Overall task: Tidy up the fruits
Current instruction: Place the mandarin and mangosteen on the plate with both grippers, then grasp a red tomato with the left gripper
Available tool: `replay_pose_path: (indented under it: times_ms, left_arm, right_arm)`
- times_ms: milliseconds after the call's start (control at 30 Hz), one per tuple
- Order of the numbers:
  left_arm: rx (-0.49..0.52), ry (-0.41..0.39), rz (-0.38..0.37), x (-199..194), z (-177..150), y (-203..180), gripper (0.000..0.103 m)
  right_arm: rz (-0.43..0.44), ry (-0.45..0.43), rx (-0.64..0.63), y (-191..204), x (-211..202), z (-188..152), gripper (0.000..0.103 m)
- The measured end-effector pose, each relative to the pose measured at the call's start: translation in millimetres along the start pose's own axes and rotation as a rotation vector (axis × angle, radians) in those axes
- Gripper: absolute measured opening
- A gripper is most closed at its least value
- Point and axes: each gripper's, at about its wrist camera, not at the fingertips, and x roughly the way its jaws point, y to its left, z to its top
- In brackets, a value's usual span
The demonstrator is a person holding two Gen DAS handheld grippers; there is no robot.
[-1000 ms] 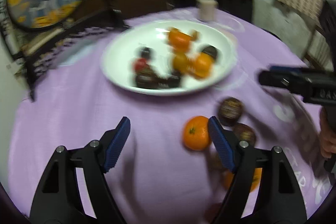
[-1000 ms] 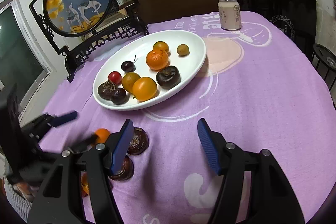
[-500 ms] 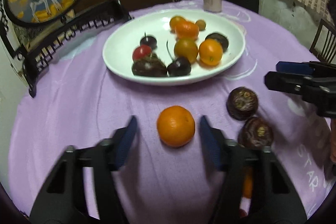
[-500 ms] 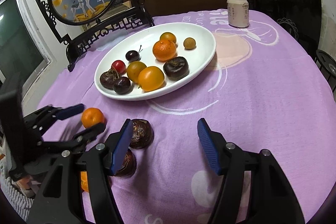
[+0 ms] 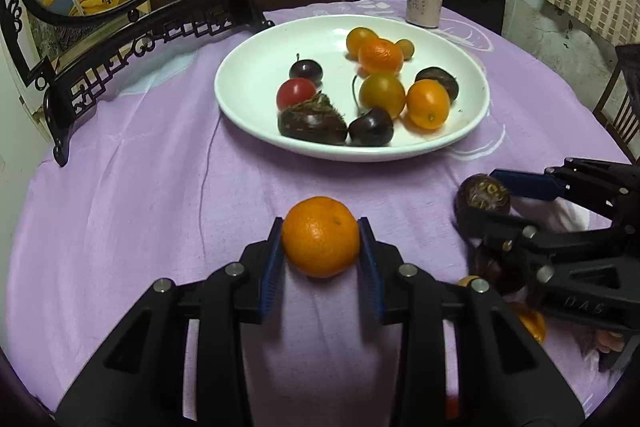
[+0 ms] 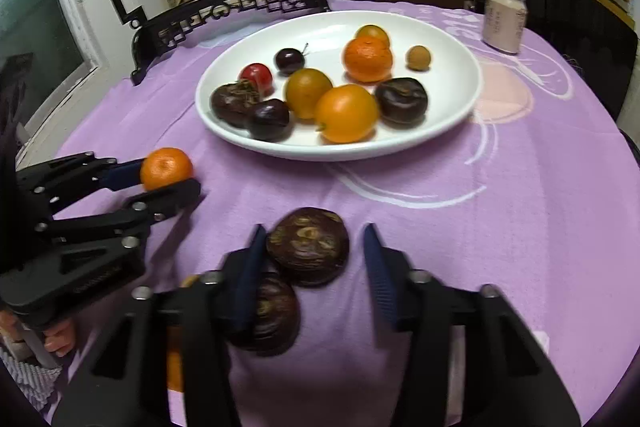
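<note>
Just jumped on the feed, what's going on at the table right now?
A person is gathering loose fruit toward the white plate, one claw in each hand. The left claw has just closed on a tangerine on the purple cloth. The right claw has been closing around a dark brown fruit, but its right pad still stands clear. A second brown fruit lies beside it.

L gripper [image 5: 321, 259]: angled down at table, jaws just closing, both pads pressed on an orange fruit [image 5: 320, 236] | R gripper [image 6: 316, 267]: angled down, jaws just closing, dark fruit [image 6: 307, 246] between pads, left pad touching, right pad clear
</note>
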Motion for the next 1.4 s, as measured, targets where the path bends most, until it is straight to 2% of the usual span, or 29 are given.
replay_pose_path:
  times_ms: [100,200,367,500,667,767,800,867,1100,1267,1400]
  left_arm:
    - [0.000,-0.002,-0.001,-0.9,-0.6,-0.5,0.036]
    - [-0.004,-0.043,-0.010,-14.4,6.0,-0.5,0.036]
    - [-0.025,-0.102,-0.024,-27.3,41.8,2.8,0.036]
    - [-0.063,-0.112,-0.030,-7.4,78.6,7.2,0.036]
    - [-0.124,-0.080,-0.056,27.6,93.9,11.5,0.038]
    - [-0.134,-0.086,-0.055,29.9,92.3,13.7,0.060]
    - [-0.137,-0.096,-0.050,27.7,91.9,15.2,0.061]
    - [-0.146,-0.104,-0.053,23.3,91.9,17.9,0.061]
    - [-0.123,-0.099,-0.032,0.1,71.5,16.6,0.062]
    - [-0.097,-0.083,-0.036,-25.5,31.1,16.2,0.065]
    - [-0.054,-0.092,-0.073,-57.9,-7.1,6.9,0.065]
  right_arm:
    - [0.007,-0.010,-0.004,-1.4,-6.2,-3.2,0.040]
    - [0.011,-0.057,0.011,-8.4,-24.5,-1.2,0.041]
    - [0.002,-0.157,0.074,-26.1,-51.0,28.7,0.041]
    - [-0.006,-0.166,0.106,-36.5,-35.4,59.2,0.041]
    - [-0.033,-0.185,0.159,-53.9,-3.9,83.1,0.041]
    - [0.002,-0.167,0.233,-69.1,7.3,87.1,0.042]
    - [0.034,-0.172,0.263,-74.4,6.8,86.3,0.042]
    - [0.072,-0.183,0.292,-79.3,1.3,85.2,0.042]
    - [0.074,-0.175,0.248,-65.3,-25.6,62.6,0.042]
    - [0.100,-0.133,0.194,-47.8,-43.8,27.5,0.042]
    - [0.105,-0.117,0.163,-38.5,-57.7,-0.3,0.042]
